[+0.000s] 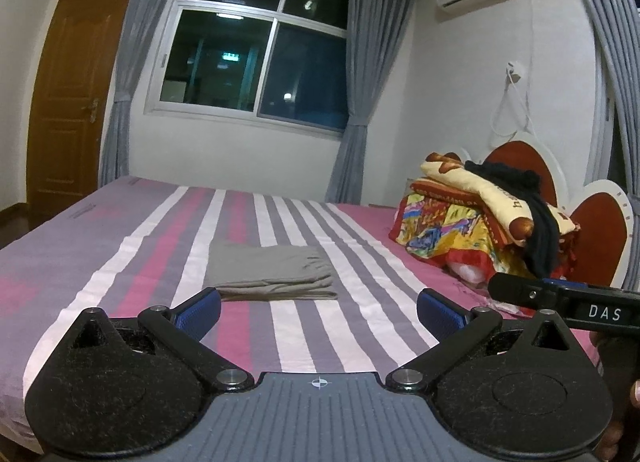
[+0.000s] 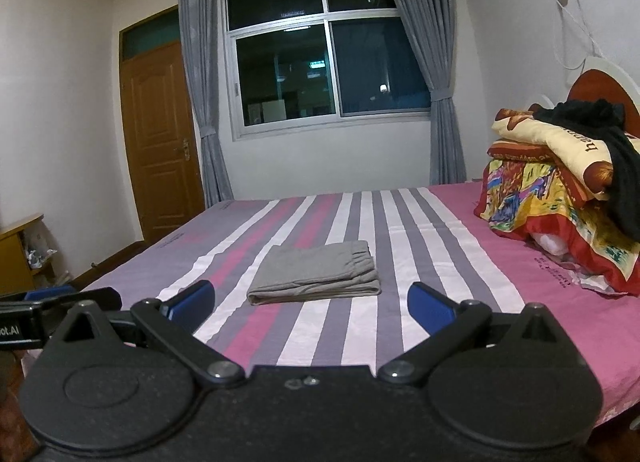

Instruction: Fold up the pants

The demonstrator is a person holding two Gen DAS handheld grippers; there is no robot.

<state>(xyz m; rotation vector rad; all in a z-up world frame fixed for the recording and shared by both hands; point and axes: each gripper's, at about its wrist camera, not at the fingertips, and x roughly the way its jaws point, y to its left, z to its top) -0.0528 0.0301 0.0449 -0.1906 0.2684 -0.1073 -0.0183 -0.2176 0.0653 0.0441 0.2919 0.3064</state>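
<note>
Grey pants (image 1: 272,272) (image 2: 316,272) lie folded into a flat rectangular stack in the middle of the striped bed (image 1: 120,246) (image 2: 460,254). My left gripper (image 1: 318,308) hovers open above the near part of the bed, short of the pants, with nothing between its blue pads. My right gripper (image 2: 310,302) is open too, held back from the pants and holding nothing. In the left wrist view the right gripper's black body (image 1: 568,302) shows at the right edge. In the right wrist view the left gripper's body (image 2: 60,302) shows at the left edge.
A pile of colourful quilts and pillows (image 1: 480,218) (image 2: 560,198) with a black garment (image 1: 540,222) on top sits at the head of the bed by the red headboard (image 1: 596,222). Beyond the bed are a window (image 2: 320,46), grey curtains and a wooden door (image 2: 160,142). A small wooden cabinet (image 2: 20,254) stands left.
</note>
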